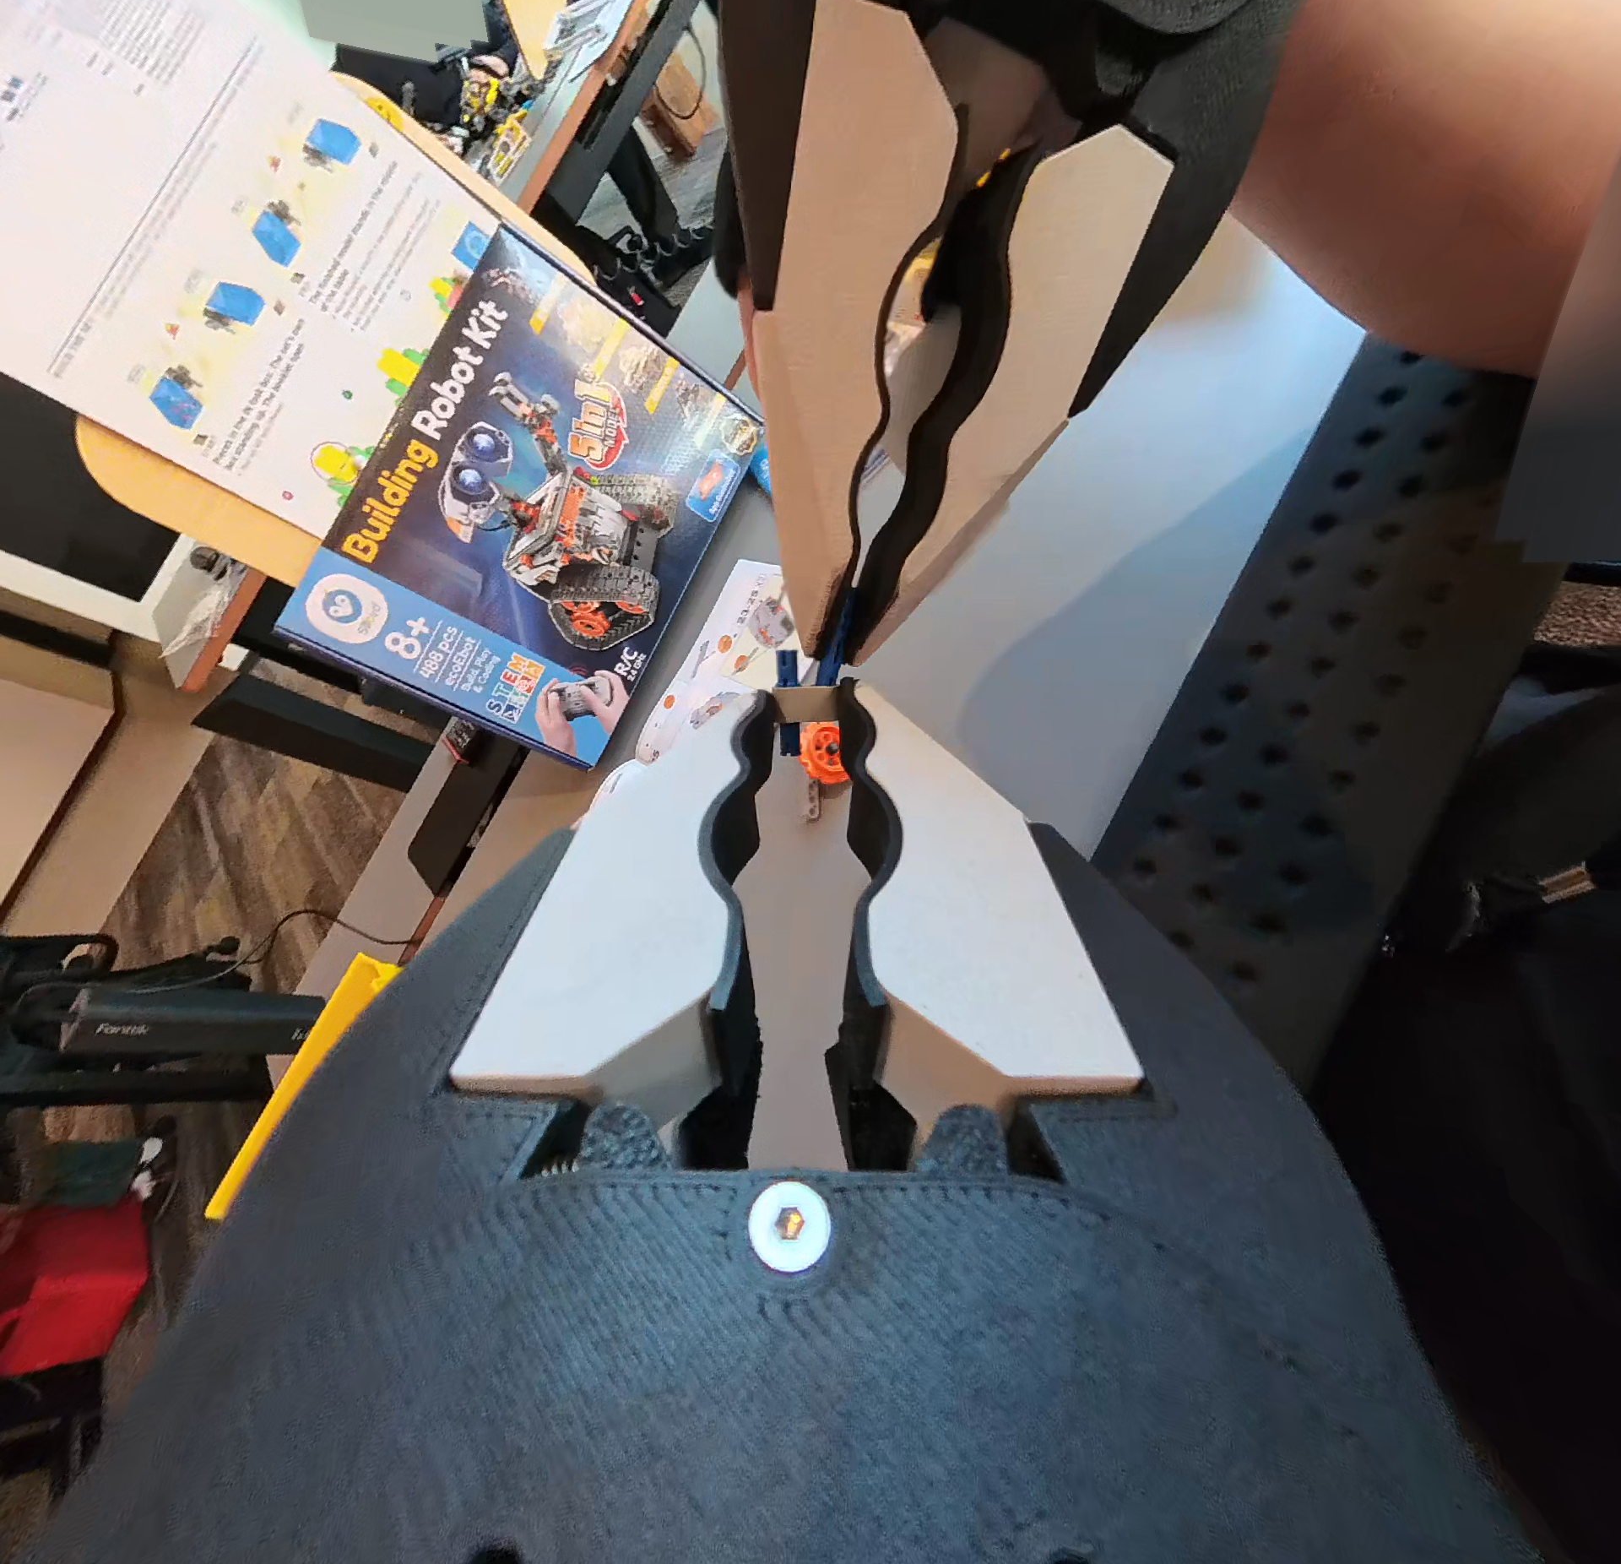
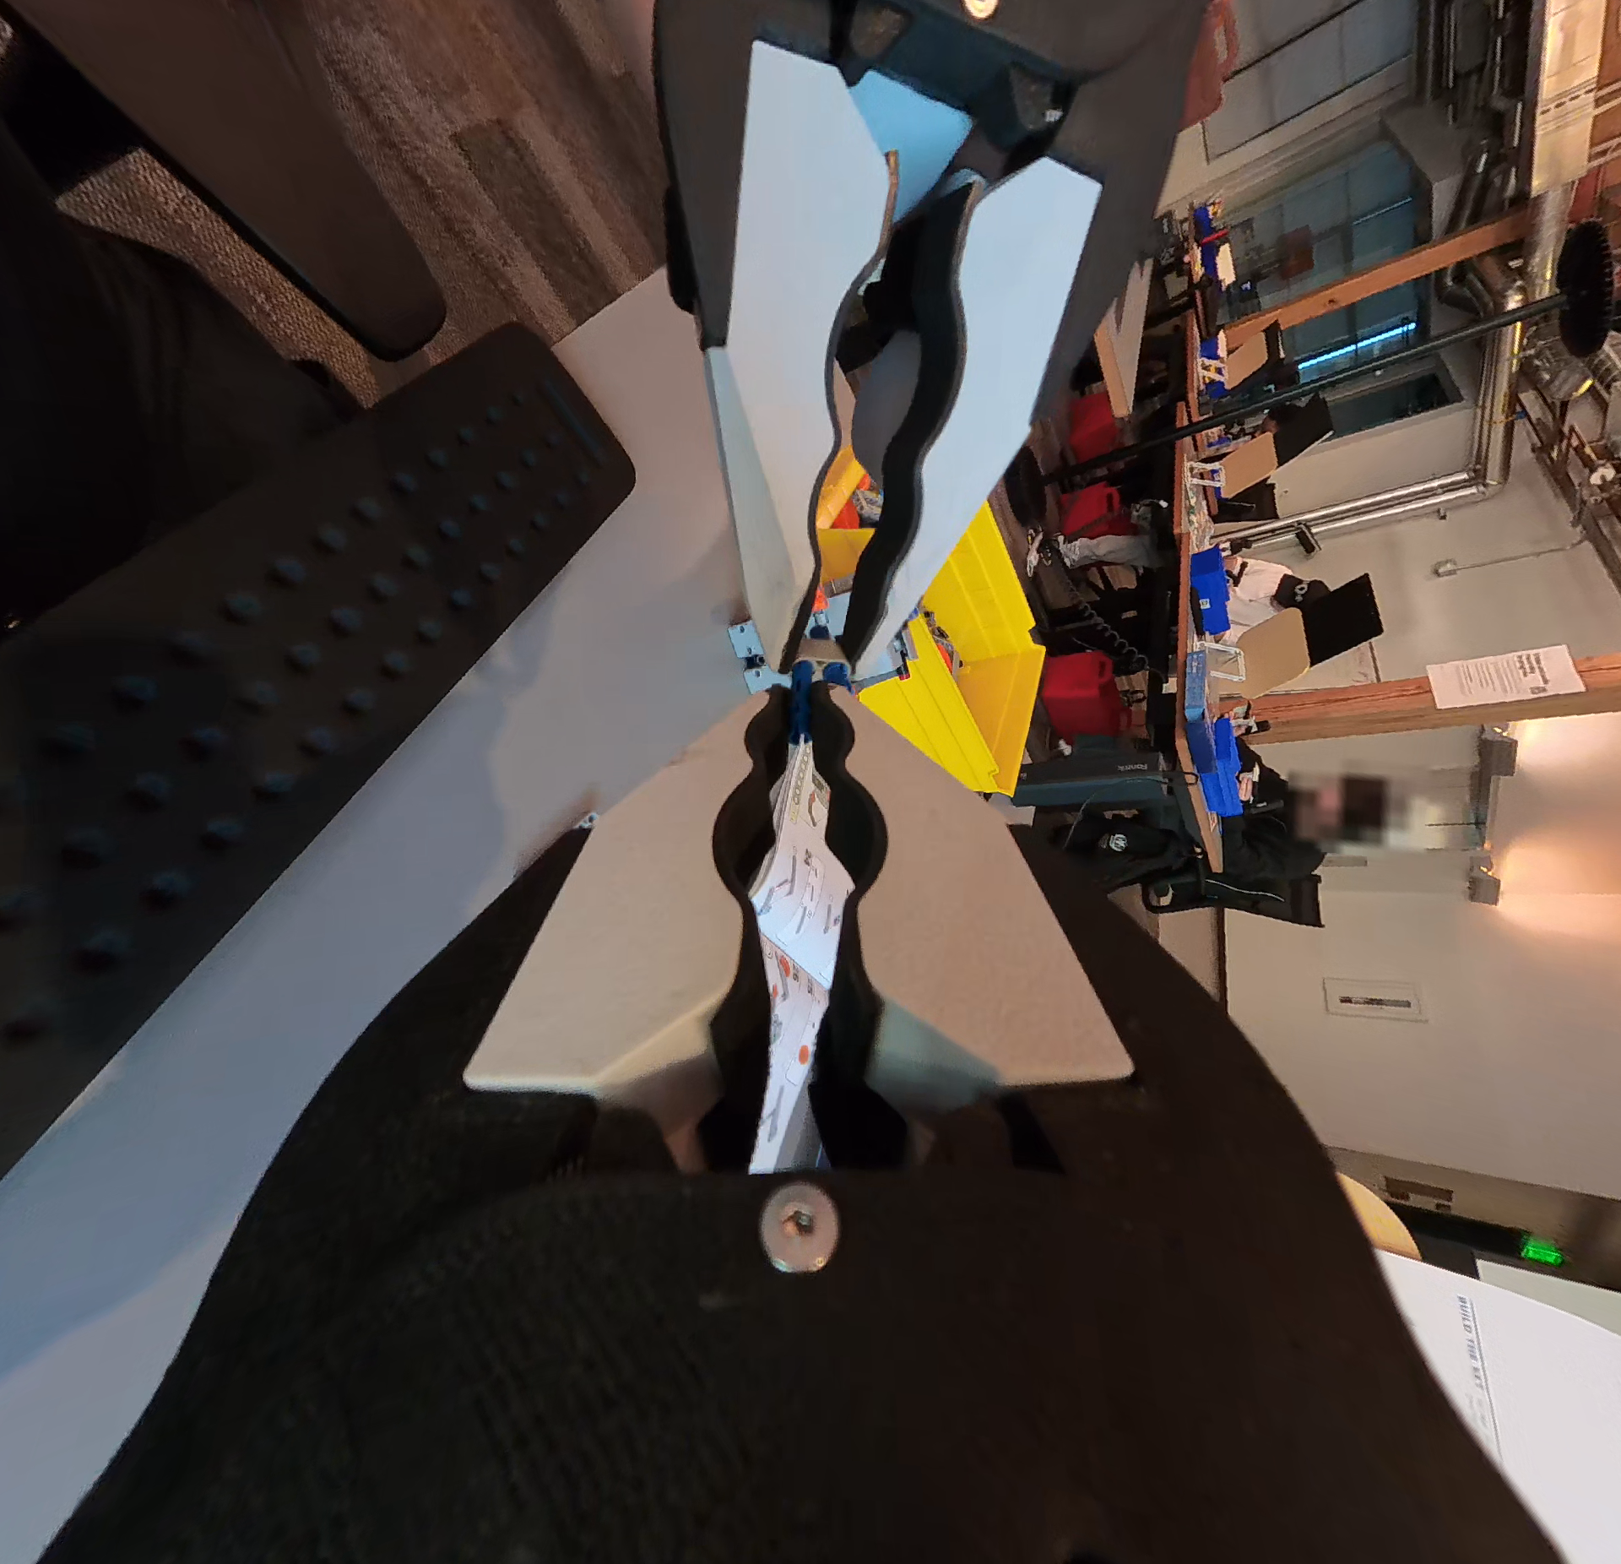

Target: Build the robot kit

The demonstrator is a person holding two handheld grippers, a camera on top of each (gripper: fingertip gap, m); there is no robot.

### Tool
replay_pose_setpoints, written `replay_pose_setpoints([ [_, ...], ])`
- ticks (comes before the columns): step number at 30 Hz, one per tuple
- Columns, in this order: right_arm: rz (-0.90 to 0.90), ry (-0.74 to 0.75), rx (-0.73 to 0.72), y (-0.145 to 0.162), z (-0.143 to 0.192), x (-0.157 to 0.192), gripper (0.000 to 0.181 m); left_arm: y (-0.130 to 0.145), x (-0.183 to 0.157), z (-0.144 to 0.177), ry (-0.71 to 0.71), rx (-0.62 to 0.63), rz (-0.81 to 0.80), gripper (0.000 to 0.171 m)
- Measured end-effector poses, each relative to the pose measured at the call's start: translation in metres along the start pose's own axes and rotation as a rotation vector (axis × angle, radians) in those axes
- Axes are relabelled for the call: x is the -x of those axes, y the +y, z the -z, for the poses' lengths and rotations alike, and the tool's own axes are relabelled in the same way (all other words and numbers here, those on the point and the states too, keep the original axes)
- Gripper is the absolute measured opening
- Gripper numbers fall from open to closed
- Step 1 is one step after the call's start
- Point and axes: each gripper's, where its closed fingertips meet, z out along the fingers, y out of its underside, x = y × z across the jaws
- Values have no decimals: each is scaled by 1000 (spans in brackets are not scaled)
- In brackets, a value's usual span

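My left gripper (image 1: 807,699) is shut on a small brick assembly: a tan beam (image 1: 805,702) across its tips, with an orange gear (image 1: 822,751) and a blue part (image 1: 788,732) behind it. My right gripper (image 1: 833,651) comes in from above, tip to tip with the left, and is shut on a thin blue pin (image 1: 840,622). In the right wrist view my right gripper (image 2: 800,704) pinches the blue pin (image 2: 798,688), which meets the tan piece (image 2: 823,650) held by the left gripper (image 2: 817,647). Both are held above the grey table (image 1: 1140,513).
A blue robot-kit box (image 1: 526,513) and a printed instruction sheet (image 1: 175,206) lie left. An instruction booklet (image 2: 803,908) lies under the grippers. Yellow bins (image 2: 974,644) stand beyond them. A black studded mat (image 2: 307,601) lies on the table. A person's arm (image 1: 1447,162) is upper right. The grippers are tip to tip, or close to it.
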Motion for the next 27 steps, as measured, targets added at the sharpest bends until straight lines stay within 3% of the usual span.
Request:
replay_pose_setpoints([
  [27, -179, 55, -24, 4, -3, -18, 4, -1, 18, 0, -97, -79, 83, 13],
])
